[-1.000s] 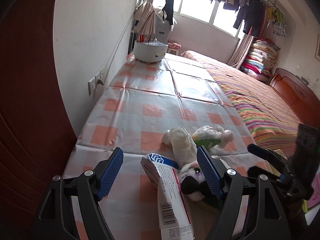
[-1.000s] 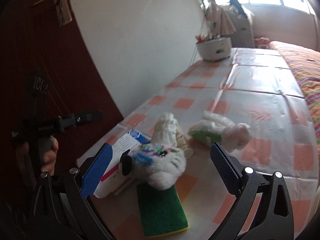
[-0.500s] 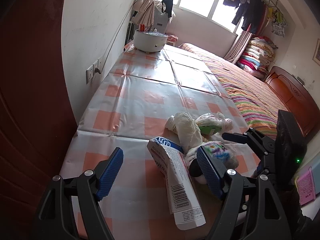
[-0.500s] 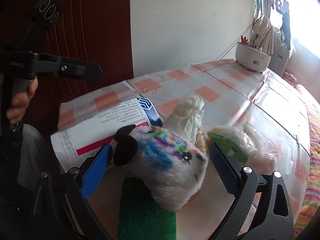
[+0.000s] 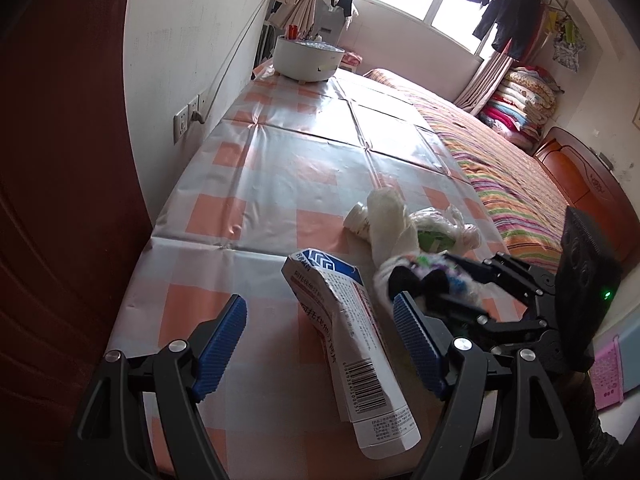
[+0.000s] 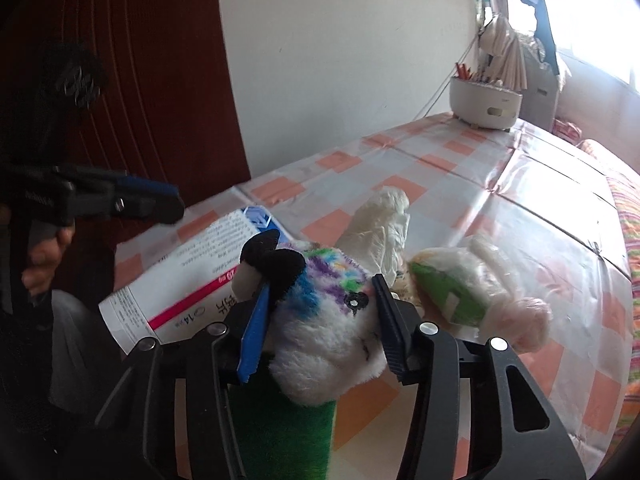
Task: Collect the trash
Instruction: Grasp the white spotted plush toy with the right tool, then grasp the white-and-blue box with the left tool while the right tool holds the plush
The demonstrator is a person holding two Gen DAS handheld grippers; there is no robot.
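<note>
Fluffy white plush toy (image 6: 332,320) (rainbow-streaked, black ears) sits between the closing right tongs (image 6: 320,320), pads pressing; left tongs (image 5: 320,344) gape around a crumpled medicine box (image 5: 352,344) on the bench (image 5: 280,168).

Tablecloth (image 5: 256,184): shiny white with orange squares.
Plush toy (image 6: 332,320): white fur, black ears, rainbow splotches of blue, purple, green on top.
Box (image 5: 352,344): white, blue corner, red stripe, black barcode.
Sponge (image 6: 280,432): green.
Crumpled glove (image 6: 380,228): cream white.
Plastic bag (image 6: 472,284): clear white, green piece inside.
Pot (image 5: 306,58): white.
Bedspread (image 5: 520,184): stripes of many colours.
Door (image 5: 60,160): dark red.
Wall (image 6: 340,60): white.
Gripper pads (image 5: 222,338): blue on black.
</note>
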